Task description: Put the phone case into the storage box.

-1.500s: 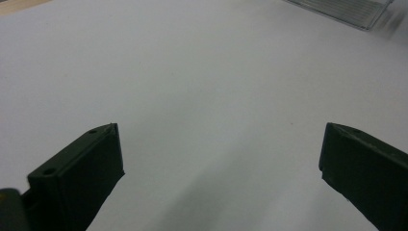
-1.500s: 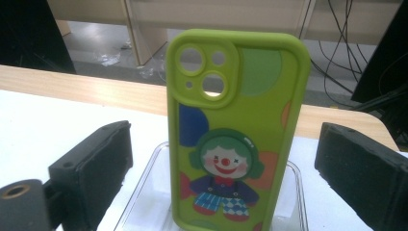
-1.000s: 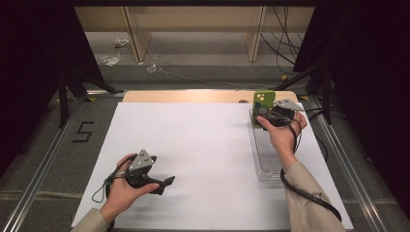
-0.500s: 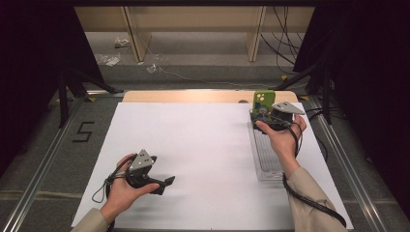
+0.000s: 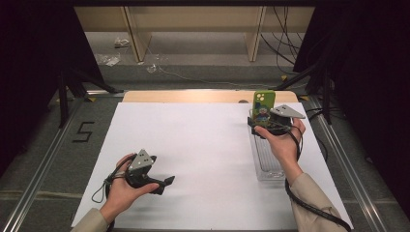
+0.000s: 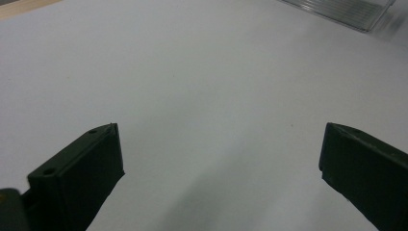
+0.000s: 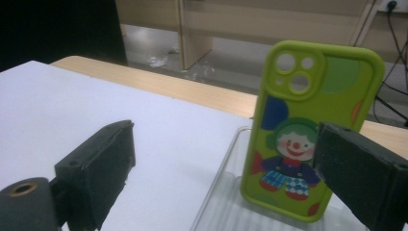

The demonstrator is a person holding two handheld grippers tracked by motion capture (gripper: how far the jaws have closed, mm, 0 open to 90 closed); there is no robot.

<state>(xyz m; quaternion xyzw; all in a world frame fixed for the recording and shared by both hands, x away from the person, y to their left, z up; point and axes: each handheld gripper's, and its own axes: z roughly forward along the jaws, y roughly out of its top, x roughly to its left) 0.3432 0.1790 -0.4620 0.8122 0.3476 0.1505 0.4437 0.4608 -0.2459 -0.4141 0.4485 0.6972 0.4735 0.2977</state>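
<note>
Right tool (image 5: 263,126), jaws spread, is standing just behind the upright green phone case (image 7: 308,130) in the clear tray (image 5: 266,162); centring both jaws before squeezing would be steadying it, left tool (image 5: 167,181) released.

We see a white table top (image 5: 203,145) with a wooden far edge (image 5: 193,96), grey floor (image 5: 48,145) around it, dark curtains (image 5: 34,58) at both sides.
</note>
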